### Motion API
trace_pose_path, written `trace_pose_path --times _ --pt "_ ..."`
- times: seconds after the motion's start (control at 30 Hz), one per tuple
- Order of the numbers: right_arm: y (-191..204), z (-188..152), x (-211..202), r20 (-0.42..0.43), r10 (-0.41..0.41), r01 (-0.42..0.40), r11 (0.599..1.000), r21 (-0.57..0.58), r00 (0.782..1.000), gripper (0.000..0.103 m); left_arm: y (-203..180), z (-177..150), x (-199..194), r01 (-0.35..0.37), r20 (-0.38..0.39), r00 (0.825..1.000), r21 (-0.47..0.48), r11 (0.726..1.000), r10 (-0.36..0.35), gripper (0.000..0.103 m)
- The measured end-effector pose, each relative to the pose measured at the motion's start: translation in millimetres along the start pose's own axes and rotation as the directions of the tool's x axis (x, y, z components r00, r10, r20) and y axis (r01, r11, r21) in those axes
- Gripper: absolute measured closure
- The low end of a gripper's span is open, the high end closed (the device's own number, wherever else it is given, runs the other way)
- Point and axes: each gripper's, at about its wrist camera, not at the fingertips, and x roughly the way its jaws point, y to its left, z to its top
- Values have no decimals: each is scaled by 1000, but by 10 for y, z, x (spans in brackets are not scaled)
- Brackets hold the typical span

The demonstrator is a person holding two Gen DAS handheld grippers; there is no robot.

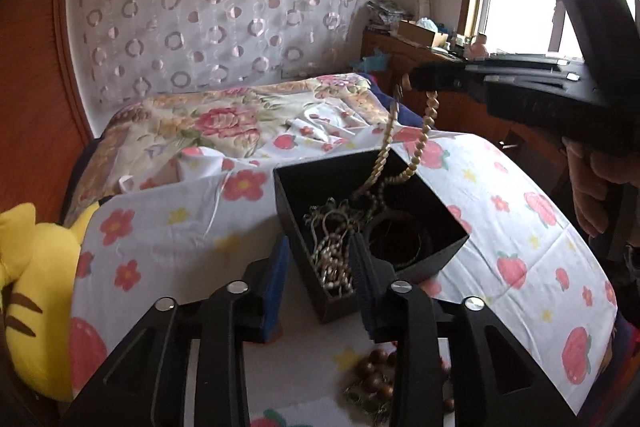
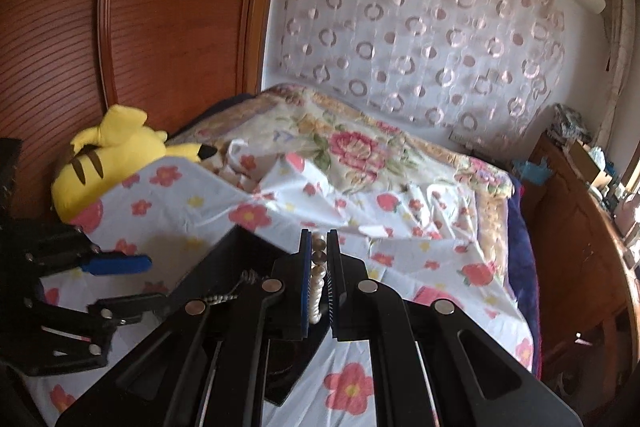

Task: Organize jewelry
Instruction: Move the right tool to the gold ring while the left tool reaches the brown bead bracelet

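Right wrist view shows our right gripper clenched on the pearl necklace above the black box, our left gripper released, so a swinging strand may snag the tangled chains.

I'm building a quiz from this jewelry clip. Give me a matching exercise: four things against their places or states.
Things:
1. pearl necklace
2. black box
3. brown bead bracelet
4. left gripper

Places or states:
A. open, at the box's near corner
B. on the sheet, outside the box
C. hanging from the right gripper
D. holds tangled chains

Pairs: 1-C, 2-D, 3-B, 4-A
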Motion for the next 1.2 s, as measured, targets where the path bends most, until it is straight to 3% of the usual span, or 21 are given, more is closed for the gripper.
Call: trace_pose_path --times 0.1,0.23,0.43,0.67,0.87,1.2 --pt "31 -95 5 -11 23 -23 1000 14 1000 92 26 -48 -58 -8 9 1000 -11 1000 8 59" --pt "67 -183 -101 -3 46 -46 999 13 999 79 37 -82 -124 -21 21 1000 -16 1000 21 42" --pt "146 -441 -357 7 103 -103 995 11 995 78 10 -178 -226 -31 41 999 -16 999 31 26" --pt "210 -1105 -606 -42 162 -161 987 27 986 78 -50 -356 -295 -30 36 999 -24 999 31 26" --pt "238 -1613 -522 -140 185 -177 982 64 973 78 -120 -634 -322 -12 11 1000 -31 999 12 26" --pt "285 -1836 -437 -170 230 -215 971 104 958 78 -225 -958 -407 12 -18 1000 -48 999 -13 26"
